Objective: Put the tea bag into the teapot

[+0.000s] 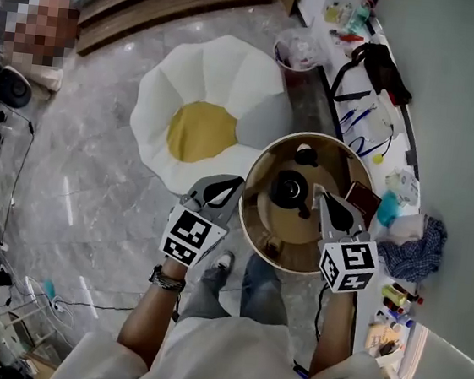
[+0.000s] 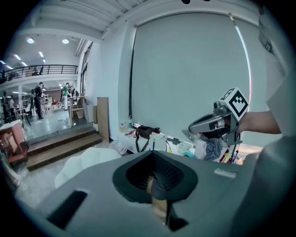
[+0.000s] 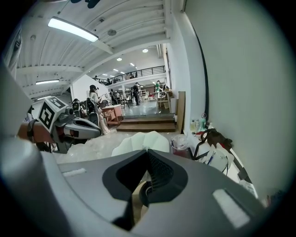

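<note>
A black teapot (image 1: 289, 189) stands in the middle of a round wooden table (image 1: 255, 216). A smaller black piece (image 1: 306, 157) sits behind it. A small pale item (image 1: 275, 246) lies near the table's front rim; I cannot tell whether it is the tea bag. My left gripper (image 1: 236, 182) hangs at the table's left edge, jaws together with nothing between them. My right gripper (image 1: 321, 197) is just right of the teapot, also shut and empty. In the left gripper view my own jaws (image 2: 155, 173) meet, with the right gripper (image 2: 199, 126) beyond. The right gripper view shows closed jaws (image 3: 148, 173) and the left gripper (image 3: 92, 129).
A white and yellow egg-shaped cushion (image 1: 207, 113) lies on the floor left of the table. A cluttered white shelf (image 1: 380, 124) runs along the right wall, with a dark red box (image 1: 362, 193) and a blue cloth (image 1: 413, 247). A bin (image 1: 299, 51) stands behind.
</note>
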Motion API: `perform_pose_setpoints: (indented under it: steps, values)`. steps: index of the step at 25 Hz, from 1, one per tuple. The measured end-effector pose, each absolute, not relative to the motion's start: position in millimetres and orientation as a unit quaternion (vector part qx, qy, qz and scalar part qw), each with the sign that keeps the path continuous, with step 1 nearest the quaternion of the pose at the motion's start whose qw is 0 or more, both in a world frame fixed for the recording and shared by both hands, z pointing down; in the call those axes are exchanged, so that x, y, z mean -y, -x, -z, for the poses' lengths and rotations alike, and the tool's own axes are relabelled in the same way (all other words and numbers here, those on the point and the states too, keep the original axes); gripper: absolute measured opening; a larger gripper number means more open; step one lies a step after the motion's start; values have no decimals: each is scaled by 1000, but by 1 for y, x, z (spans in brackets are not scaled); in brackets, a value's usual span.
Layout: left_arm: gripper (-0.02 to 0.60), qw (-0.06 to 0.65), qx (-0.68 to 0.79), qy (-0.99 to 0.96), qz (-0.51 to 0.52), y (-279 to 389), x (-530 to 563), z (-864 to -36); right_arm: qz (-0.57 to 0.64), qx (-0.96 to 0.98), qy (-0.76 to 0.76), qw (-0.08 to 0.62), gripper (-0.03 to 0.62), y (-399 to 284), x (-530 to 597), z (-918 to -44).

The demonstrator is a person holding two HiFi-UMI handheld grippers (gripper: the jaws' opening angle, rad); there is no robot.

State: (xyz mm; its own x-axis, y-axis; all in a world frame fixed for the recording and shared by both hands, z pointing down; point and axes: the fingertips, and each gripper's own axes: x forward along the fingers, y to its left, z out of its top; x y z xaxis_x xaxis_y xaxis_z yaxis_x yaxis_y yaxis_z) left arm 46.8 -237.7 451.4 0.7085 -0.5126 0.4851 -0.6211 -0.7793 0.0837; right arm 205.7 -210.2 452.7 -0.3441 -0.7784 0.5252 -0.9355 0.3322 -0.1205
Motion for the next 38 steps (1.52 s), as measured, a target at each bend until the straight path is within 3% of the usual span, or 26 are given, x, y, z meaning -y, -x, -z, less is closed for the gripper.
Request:
perform_pose_setpoints:
  steps: [19,38]
  values:
    - [5,191,331,-888,-254,-59,258,-536,-279,810,-469,215,8,-196,248,-578]
    - [5,238,353,-865,-265,-40,241,-595,-310,792,-432,300,8,-184,247,-702]
